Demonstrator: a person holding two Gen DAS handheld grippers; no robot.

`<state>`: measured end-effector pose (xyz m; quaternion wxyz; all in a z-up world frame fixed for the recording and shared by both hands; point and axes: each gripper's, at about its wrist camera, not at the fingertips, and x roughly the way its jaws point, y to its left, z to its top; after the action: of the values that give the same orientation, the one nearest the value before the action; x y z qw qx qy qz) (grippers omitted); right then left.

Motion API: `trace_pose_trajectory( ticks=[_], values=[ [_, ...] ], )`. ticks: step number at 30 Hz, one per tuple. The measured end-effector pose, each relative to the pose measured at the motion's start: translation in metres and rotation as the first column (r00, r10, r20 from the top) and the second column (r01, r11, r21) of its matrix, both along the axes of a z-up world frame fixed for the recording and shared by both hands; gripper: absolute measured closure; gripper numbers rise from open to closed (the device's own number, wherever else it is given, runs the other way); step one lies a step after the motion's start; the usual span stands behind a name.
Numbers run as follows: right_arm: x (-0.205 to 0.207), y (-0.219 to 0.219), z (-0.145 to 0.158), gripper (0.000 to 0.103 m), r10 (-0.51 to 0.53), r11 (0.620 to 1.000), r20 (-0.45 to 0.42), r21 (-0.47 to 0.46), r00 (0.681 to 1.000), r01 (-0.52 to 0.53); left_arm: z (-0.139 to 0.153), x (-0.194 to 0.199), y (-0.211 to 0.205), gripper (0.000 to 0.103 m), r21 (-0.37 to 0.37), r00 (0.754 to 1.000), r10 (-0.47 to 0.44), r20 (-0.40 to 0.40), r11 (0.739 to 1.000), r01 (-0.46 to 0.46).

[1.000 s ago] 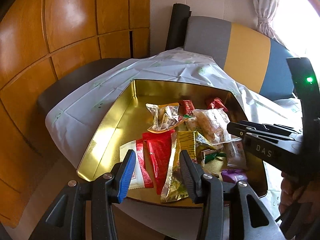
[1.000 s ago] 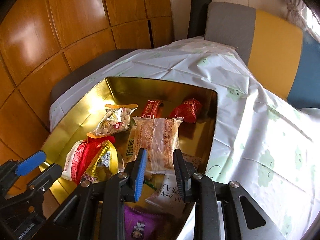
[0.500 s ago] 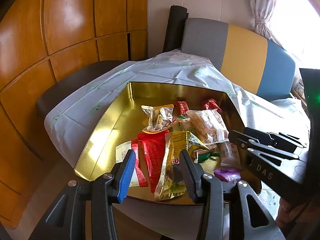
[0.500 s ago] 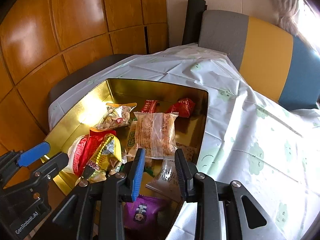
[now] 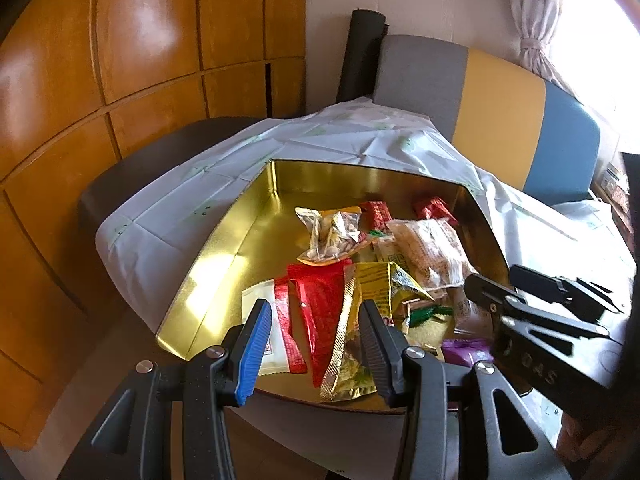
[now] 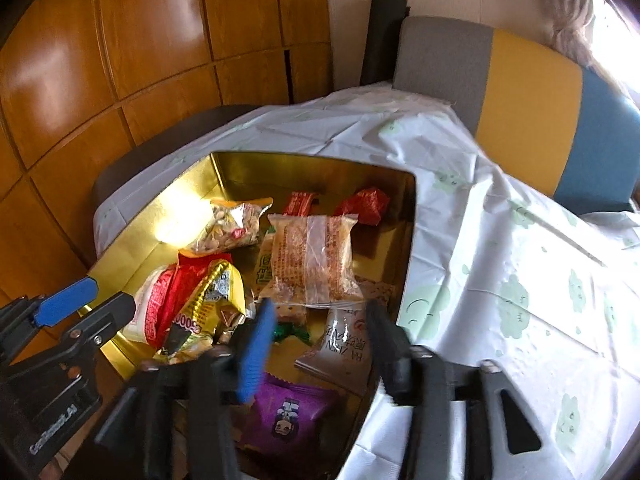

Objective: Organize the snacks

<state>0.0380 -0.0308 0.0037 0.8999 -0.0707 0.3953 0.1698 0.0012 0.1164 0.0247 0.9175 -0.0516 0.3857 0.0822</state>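
Note:
A gold tin tray (image 5: 224, 248) (image 6: 172, 208) on the table holds several snack packets: a clear nut bag (image 5: 332, 232) (image 6: 232, 228), a clear cake pack (image 5: 432, 248) (image 6: 312, 256), red packets (image 5: 320, 304), a yellow-gold packet (image 5: 372, 292) (image 6: 212, 292), a purple packet (image 6: 292, 412) and a white sachet (image 6: 344, 344). My left gripper (image 5: 312, 332) is open and empty, above the tray's near edge. My right gripper (image 6: 320, 332) is open and empty, above the tray's near right part; it also shows in the left wrist view (image 5: 532, 292).
A white tablecloth with green prints (image 6: 500, 264) covers the table. A grey, yellow and blue bench back (image 5: 500, 120) stands behind it. A dark seat (image 5: 160, 160) and wooden wall panels (image 5: 120, 60) are at the left. A curtain and bright window (image 5: 560, 8) are at the far right.
Both grippers have drawn back and up from the tray, so more of it shows. The right gripper's jaws have opened wider. The snacks have not moved.

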Motion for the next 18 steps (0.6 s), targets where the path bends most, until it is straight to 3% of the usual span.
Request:
trace_pose_trajectory(
  ticks=[1, 5, 10, 18],
  values=[
    [-0.004, -0.001, 0.004, 0.048, -0.005, 1.000, 0.015, -0.001, 1.000, 0.005, 0.002, 0.000, 0.000, 0.057, 0.002, 1.000, 0.000, 0.004, 1.000, 0.000],
    [-0.021, -0.008, 0.014, 0.026, -0.033, 0.999, 0.057, 0.027, 0.998, 0.032, 0.010, -0.007, -0.004, 0.055, 0.015, 0.999, -0.001, 0.035, 1.000, 0.001],
    [-0.039, -0.017, 0.018, 0.018, -0.060, 0.998, 0.080, 0.031, 0.995, 0.057, 0.018, -0.016, -0.011, 0.041, 0.040, 0.998, 0.000, 0.060, 0.999, -0.002],
    [-0.050, -0.039, 0.019, 0.016, -0.139, 0.990, 0.094, 0.034, 0.986, 0.137, 0.026, -0.026, -0.024, 0.040, 0.061, 0.994, -0.009, 0.108, 0.998, 0.003]
  ],
)
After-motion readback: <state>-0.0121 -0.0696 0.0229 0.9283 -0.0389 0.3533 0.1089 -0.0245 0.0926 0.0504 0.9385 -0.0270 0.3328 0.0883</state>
